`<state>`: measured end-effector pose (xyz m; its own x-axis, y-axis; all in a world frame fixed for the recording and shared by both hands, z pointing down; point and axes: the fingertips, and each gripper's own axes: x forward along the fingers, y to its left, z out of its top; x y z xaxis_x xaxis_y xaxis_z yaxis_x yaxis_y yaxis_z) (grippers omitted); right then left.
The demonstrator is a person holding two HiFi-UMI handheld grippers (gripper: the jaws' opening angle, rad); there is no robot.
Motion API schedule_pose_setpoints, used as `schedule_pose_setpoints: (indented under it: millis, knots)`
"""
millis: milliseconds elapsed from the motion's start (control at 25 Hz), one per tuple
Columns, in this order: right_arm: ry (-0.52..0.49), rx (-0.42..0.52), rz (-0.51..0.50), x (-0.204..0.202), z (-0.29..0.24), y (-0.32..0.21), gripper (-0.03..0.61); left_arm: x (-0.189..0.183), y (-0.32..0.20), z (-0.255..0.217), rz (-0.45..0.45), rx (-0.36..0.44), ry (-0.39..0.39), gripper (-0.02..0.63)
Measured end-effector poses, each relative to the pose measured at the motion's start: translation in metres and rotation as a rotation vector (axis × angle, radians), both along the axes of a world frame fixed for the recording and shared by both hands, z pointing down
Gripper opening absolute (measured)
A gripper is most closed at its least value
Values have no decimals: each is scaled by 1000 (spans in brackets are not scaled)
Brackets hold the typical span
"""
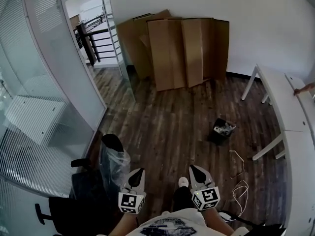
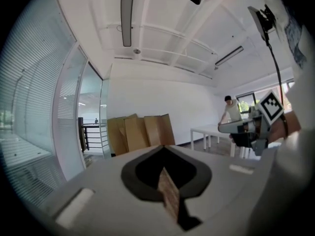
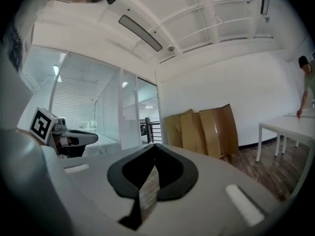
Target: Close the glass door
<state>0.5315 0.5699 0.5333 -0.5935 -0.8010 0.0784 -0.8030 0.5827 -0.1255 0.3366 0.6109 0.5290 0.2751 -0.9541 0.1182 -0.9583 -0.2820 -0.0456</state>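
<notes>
Glass door (image 1: 118,48) stands in the upper left of the head view, a tall framed pane seen nearly edge-on and swung open. Left of it is the gap to a corridor with a black railing (image 1: 96,39). Slatted glass walls (image 1: 44,97) run down the left side of the frame.

Both grippers sit low at the bottom centre of the head view, well apart from the door, tips pointing up the frame. Left gripper (image 1: 137,172) has its jaws pressed together, and its own view shows the black pads meeting at a point with nothing between them. Right gripper (image 1: 194,168) matches it: jaws together, nothing held. The two marker cubes sit side by side.

Leaning on the white back wall, right of the door, are big cardboard sheets (image 1: 187,50). Dark wood floor (image 1: 167,117) fills the middle of the frame. A small black bin (image 1: 222,130) stands on it right of centre, and a loose white cable (image 1: 239,188) lies on the floor lower down.

A white table (image 1: 290,107) runs along the right edge with a hand (image 1: 304,88) resting on it, and the left gripper view shows a person (image 2: 231,111) bent over that table. At lower left there is a black office chair (image 1: 74,200) with a plastic-wrapped bundle (image 1: 114,163) just beside it.
</notes>
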Motion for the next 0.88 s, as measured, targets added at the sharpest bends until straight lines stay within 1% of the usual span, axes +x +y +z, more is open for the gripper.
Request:
schedule_pose_setpoints:
  millis: [120, 240, 480, 600, 680, 760, 880]
  knots:
    - [-14, -17, -12, 0, 12, -50, 8, -4, -41, 13, -30, -28, -10, 2]
    - [-26, -28, -30, 1, 19, -112, 8, -4, -96, 14, -54, -39, -19, 2]
    - [-51, 5, -102, 1, -2, -240, 8, 7, -219, -16, -81, -6, -48, 2]
    - [-39, 21, -132, 2, -5, -289, 8, 11, -261, -23, -103, 13, -37, 2]
    - [-37, 16, -148, -1, -3, -322, 8, 10, -285, -20, -123, 12, -38, 2]
    - [-42, 0, -164, -6, 0, -346, 8, 3, -303, -12, -150, -1, -47, 2]
    - [-32, -18, -206, -26, 8, -374, 8, -13, -326, -6, -196, -17, -32, 2]
